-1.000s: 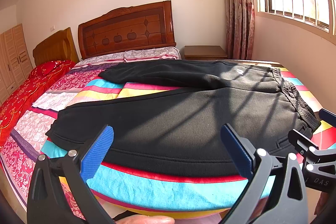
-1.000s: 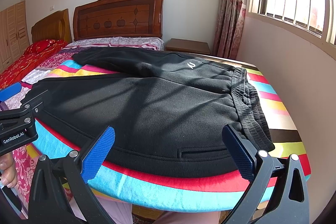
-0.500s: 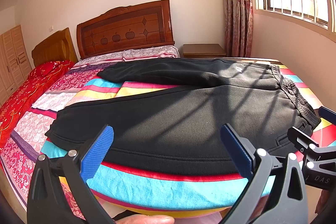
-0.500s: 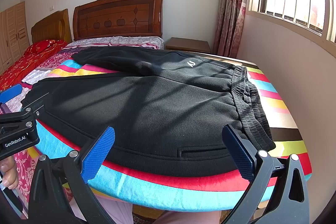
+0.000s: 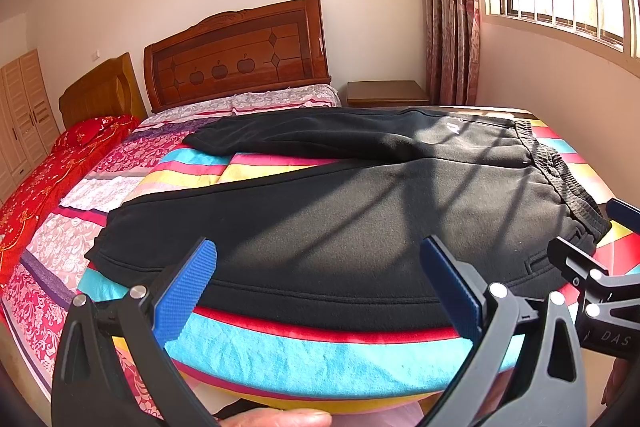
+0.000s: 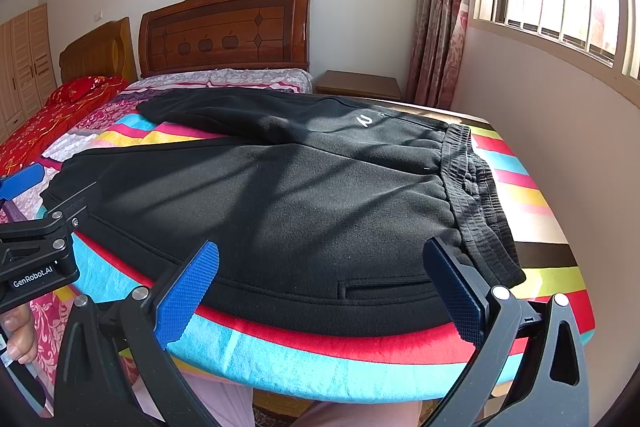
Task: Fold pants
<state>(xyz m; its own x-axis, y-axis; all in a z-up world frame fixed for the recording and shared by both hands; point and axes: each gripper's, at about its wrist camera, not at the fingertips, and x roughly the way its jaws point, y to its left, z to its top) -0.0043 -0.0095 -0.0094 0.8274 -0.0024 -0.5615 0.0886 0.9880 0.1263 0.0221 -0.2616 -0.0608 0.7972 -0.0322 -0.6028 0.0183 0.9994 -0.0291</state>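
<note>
Pants [image 5: 340, 227] are lying unfolded ahead of both gaping, empty tongs [image 5: 320, 291] [image 6: 324, 291]; next, I judge, gripping the near leg.

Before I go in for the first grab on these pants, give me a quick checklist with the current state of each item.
1. Left gripper open and empty: ok.
2. Right gripper open and empty: ok.
3. Pants spread flat on the blanket: ok.
4. Legs apart, not yet folded together: ok.
5. Waistband smooth: not ok, bunched.
6. Near hem reachable by left gripper: ok, likely.
</note>
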